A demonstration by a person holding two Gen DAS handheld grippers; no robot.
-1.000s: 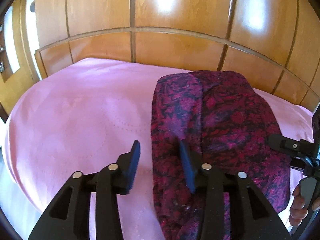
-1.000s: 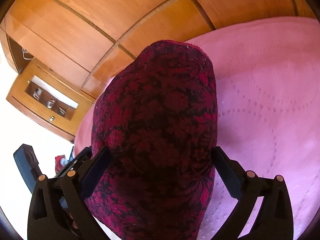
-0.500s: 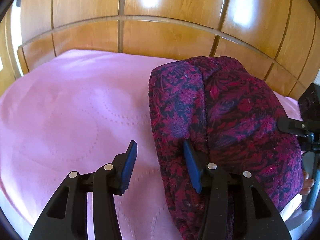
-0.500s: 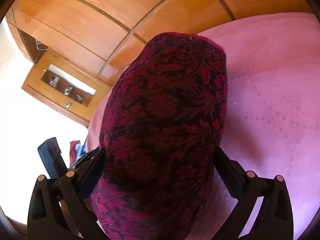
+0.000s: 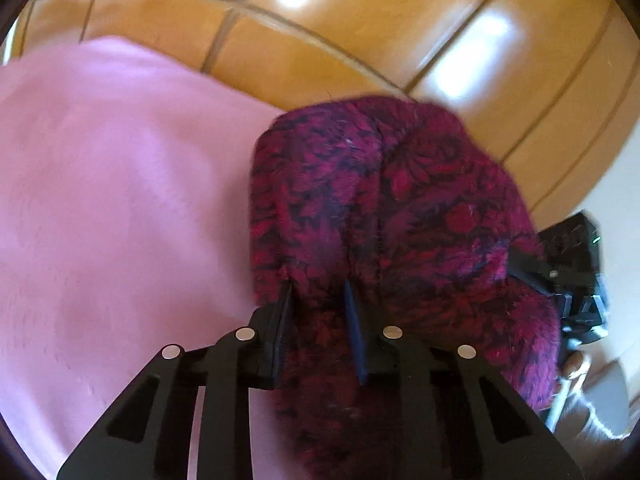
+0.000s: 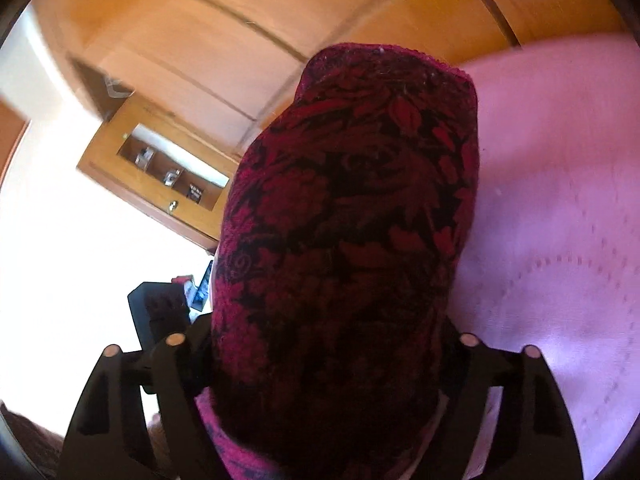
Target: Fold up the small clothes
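Garment: the dark red floral garment [image 5: 400, 216] is a folded bundle lying on the pink bedspread [image 5: 120, 200], filling the centre and right of your left wrist view and nearly the whole middle of your right wrist view [image 6: 352, 240].
Long axis: in your right wrist view it runs from 6 o'clock at the gripper up to about 1 o'clock, where its squared-off far end sits near the wooden panelling [image 6: 200, 40]. In your left wrist view it runs from 6 o'clock up toward 12 to 1 o'clock, with a lengthwise crease splitting it into two humps.
Near end: it points back at you and drapes down over both tools.
Left gripper: your left gripper [image 5: 320, 320] has just been closing, and its two pads now pinch a ridge of the garment's left hump, with cloth bunched between them.
Right gripper: your right gripper [image 6: 328, 344] has also just been narrowing. The bundle lies between its fingers [image 6: 188, 344] and covers the tips, so you cannot tell whether the pads are pressing the cloth or only flanking it.
Other tool: in your left view the right gripper's body shows at 3 o'clock, against the garment's right edge, with fingertips of your hand [image 5: 576, 364] just below it.
Bedspread: stitched dotted arcs show at 3 to 4 o'clock in your right view [image 6: 560, 280].
Background: a wooden cabinet [image 6: 152, 168] sits at 9 to 10 o'clock in your right view.
Sharpness: both views are blurred.
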